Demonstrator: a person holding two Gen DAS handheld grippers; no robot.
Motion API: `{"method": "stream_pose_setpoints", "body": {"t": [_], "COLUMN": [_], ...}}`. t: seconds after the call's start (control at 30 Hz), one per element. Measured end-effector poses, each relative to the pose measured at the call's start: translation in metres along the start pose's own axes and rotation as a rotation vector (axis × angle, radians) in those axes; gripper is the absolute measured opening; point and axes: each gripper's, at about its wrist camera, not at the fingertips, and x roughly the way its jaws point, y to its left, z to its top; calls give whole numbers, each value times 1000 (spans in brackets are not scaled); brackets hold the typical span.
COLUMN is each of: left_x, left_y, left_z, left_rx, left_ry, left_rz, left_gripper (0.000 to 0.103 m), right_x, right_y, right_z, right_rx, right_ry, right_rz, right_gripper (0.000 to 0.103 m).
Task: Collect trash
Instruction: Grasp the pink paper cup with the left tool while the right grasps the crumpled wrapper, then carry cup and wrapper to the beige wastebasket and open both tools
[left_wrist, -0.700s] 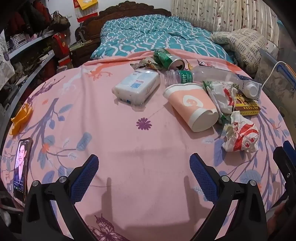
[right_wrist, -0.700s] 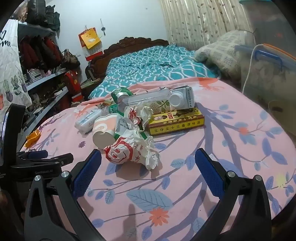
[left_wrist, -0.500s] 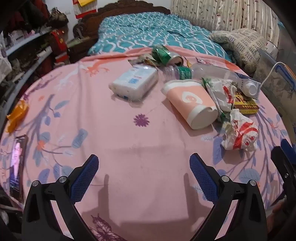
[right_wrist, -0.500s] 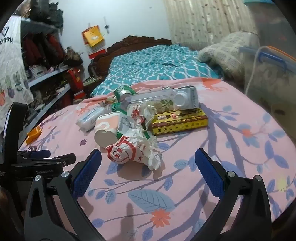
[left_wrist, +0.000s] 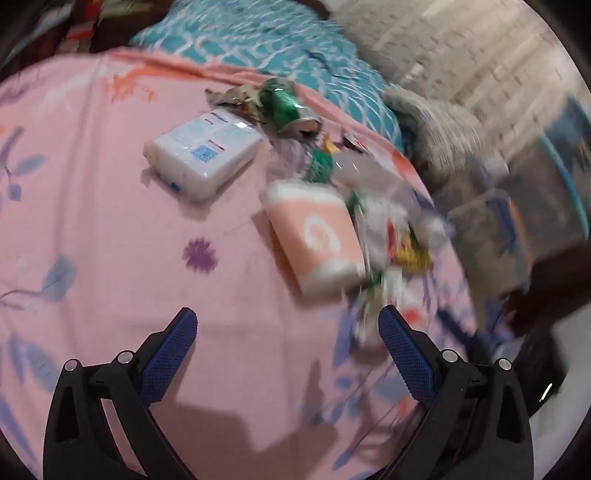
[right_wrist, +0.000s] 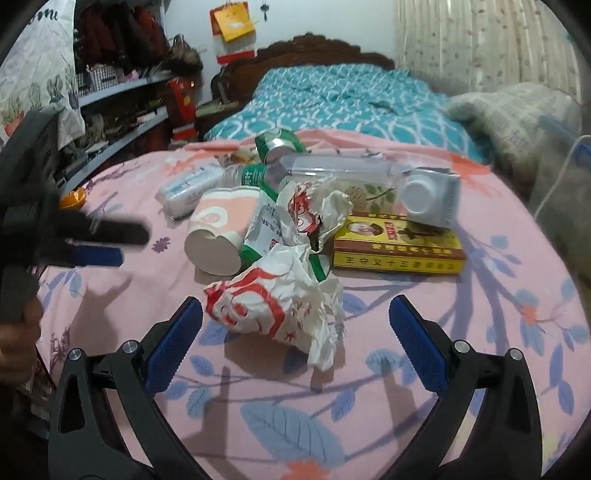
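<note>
- One paper cup (right_wrist: 218, 236), pink and white, on its side.
- Two crumpled red-and-white wrappers: nearest one (right_wrist: 280, 302), second (right_wrist: 314, 210) behind it.
- One green-and-white packet (right_wrist: 264, 229), wedged between cup and wrappers.
- One green can (right_wrist: 279, 146), lying down.
- One clear plastic bottle with green label (right_wrist: 255, 175).
- One long clear container with grey cap (right_wrist: 428, 197).
- One yellow box (right_wrist: 397, 245), flat.
- One white tissue pack (left_wrist: 203, 160).
- Two grippers: left (left_wrist: 286, 349), right (right_wrist: 295, 332), jaws spread wide, nothing between them.
</note>
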Motion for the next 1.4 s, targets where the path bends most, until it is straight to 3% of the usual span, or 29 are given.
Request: {"method": "stream_pose_setpoints", "body": {"t": [0.1,0.17,0.2,0.27,0.3,0.43,0.63,0.83,1.0,1.23,1.4], "left_x": [17,31,37,43,45,39,-8,-16,34,149,225], "left_y": [2,1,3,-6,-11,-26,-45,-96,-191,-338,-428], "left_z": [23,33,38,38,38,30,4,3,9,-16,-35], "left_rx": [-70,-91,-99,-85,-65,-11,75,185,320,512,588], "left_ry": [11,46,62,54,60,35,-80,-111,15,216,318], "left_rz": [-45,-56,-66,-53,-52,-62,-67,-127,-229,-335,-360], "left_gripper": [93,87,78,65,41,30,29,29,29,29,29], "right_x": [13,19,21,20,18,-3,-41,-57,-77,-121,-123], "right_y": [-4,-8,-11,-14,-15,-27,-71,-148,-219,-342,-405], "right_z": [4,4,4,1,0,-7,-21,-41,-58,-89,-99], "right_rx": [5,27,45,60,63,107,221,436,617,834,902], "right_ry": [22,41,55,64,61,17,-90,-168,-235,-344,-331], "right_rz": [30,84,130,168,176,236,252,212,169,-64,-194], "right_gripper": [98,83,70,61,57,54,54,54,54,55,59]}}
